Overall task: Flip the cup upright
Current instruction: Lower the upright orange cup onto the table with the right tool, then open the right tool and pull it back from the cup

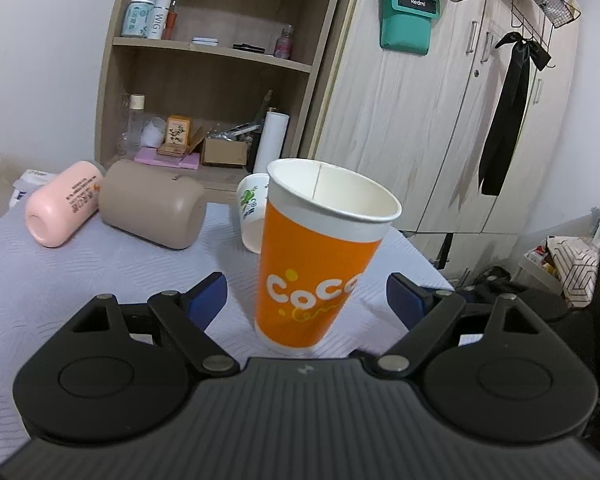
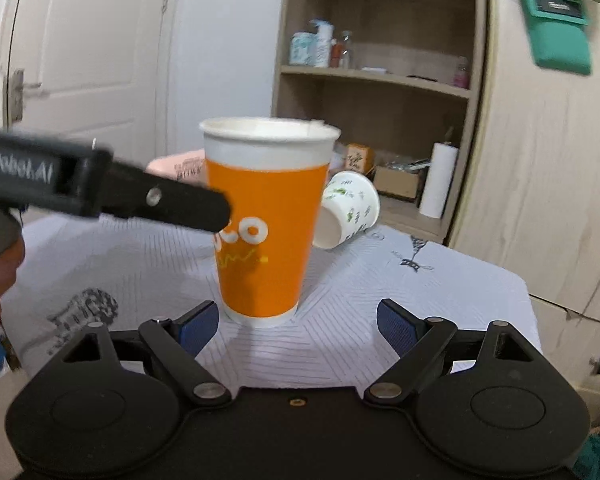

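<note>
blue pads on the left gripper (image 1: 306, 296) stand wide apart, holding nothing, with the orange cup (image 1: 320, 256) between and just ahead of them, touching neither. the cup stands mouth up on the pale patterned tablecloth (image 1: 60, 280), tilted a little to the right in this view, its white inside empty. the right gripper (image 2: 298, 324) is likewise spread wide and empty, and the same orange cup (image 2: 266, 220) stands upright just beyond its fingers. from the left of the right wrist view a black finger of the left gripper reaches in front of the cup's left side; whether it touches the cup cannot be told. behind the orange cup a small white cup with green print (image 2: 348, 210) lies on its side, mouth toward the camera. further back on the cloth lie a beige bottle (image 1: 152, 204) and a pink bottle (image 1: 62, 204), both on their sides, touching each other. beyond them stands a wooden shelf unit (image 1: 212, 52) with bottles and boxes, and a wardrobe (image 1: 440, 120) to its right.
</note>
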Demonstrator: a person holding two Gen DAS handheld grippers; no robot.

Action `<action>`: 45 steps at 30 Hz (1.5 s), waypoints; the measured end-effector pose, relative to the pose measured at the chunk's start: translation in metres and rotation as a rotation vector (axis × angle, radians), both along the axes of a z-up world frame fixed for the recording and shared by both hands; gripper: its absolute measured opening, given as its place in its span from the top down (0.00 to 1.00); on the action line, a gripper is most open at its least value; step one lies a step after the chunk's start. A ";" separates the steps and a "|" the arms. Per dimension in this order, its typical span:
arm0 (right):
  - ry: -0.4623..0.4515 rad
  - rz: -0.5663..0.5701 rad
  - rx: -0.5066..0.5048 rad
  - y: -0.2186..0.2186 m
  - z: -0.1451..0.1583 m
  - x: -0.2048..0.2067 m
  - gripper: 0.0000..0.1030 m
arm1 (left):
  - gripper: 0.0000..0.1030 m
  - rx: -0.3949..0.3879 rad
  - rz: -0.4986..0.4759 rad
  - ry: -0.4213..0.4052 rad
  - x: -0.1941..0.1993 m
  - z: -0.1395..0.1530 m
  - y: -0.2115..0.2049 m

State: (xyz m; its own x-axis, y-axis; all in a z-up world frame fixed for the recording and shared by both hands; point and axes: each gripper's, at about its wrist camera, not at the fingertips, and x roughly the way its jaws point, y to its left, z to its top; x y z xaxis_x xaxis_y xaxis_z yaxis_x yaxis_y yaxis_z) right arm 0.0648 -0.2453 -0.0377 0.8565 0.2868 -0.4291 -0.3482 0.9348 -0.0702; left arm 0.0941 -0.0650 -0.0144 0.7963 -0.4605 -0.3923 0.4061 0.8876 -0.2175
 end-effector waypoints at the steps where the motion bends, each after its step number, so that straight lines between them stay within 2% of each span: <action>1: -0.010 -0.008 0.001 0.000 0.003 -0.005 0.13 | 0.16 0.008 0.007 -0.001 -0.003 0.002 0.001; 10: -0.049 -0.073 -0.003 0.004 0.027 -0.039 0.13 | 0.16 0.029 0.063 0.004 -0.030 0.019 0.015; 16: -0.083 -0.137 0.074 -0.002 0.046 -0.062 0.11 | 0.14 0.051 0.123 -0.005 -0.050 0.031 0.032; 24: -0.091 -0.185 0.084 0.007 0.061 -0.078 0.09 | 0.09 0.054 0.157 0.016 -0.067 0.035 0.052; 27: -0.092 -0.200 0.106 0.010 0.064 -0.080 0.05 | 0.07 0.069 0.169 0.017 -0.069 0.036 0.054; 28: -0.088 -0.205 0.116 0.011 0.064 -0.081 0.00 | 0.04 0.072 0.171 0.016 -0.070 0.036 0.054; 34: -0.036 -0.262 0.094 0.020 0.059 -0.079 0.00 | 0.02 0.100 0.175 0.009 -0.074 0.037 0.056; 45: -0.028 -0.274 0.075 0.027 0.055 -0.081 0.00 | 0.00 0.145 0.228 0.052 -0.073 0.037 0.062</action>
State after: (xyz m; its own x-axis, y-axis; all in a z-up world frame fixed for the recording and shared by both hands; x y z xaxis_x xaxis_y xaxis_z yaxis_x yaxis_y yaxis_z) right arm -0.0166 -0.2186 0.0171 0.9176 0.0726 -0.3908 -0.0804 0.9968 -0.0036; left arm 0.0211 -0.0031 0.0223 0.8500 -0.2075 -0.4842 0.1836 0.9782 -0.0969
